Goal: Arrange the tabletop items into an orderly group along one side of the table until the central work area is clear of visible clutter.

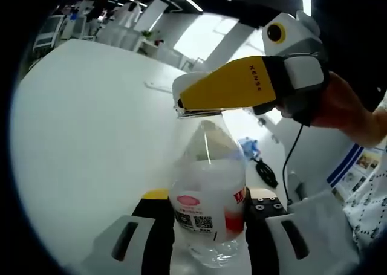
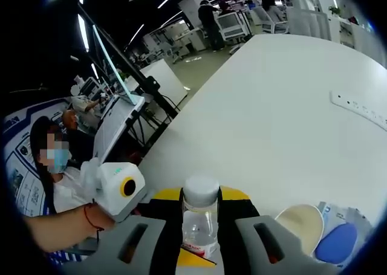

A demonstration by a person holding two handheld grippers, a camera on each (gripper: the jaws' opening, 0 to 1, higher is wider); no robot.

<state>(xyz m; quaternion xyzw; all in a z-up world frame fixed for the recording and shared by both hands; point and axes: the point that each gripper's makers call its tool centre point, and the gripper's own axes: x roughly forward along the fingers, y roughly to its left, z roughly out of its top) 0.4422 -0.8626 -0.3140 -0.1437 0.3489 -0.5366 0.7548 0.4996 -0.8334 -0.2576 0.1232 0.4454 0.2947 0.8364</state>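
The left gripper is clamping the body of a clear plastic bottle with a pink label at lower centre, above the white surface. The right gripper is closing on its white cap, lower centre.

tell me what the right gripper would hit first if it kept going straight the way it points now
The right gripper already has the clear bottle between its jaws at the cap, so it meets that first. Past the bottle lies bare white table; depth is hard to judge there.
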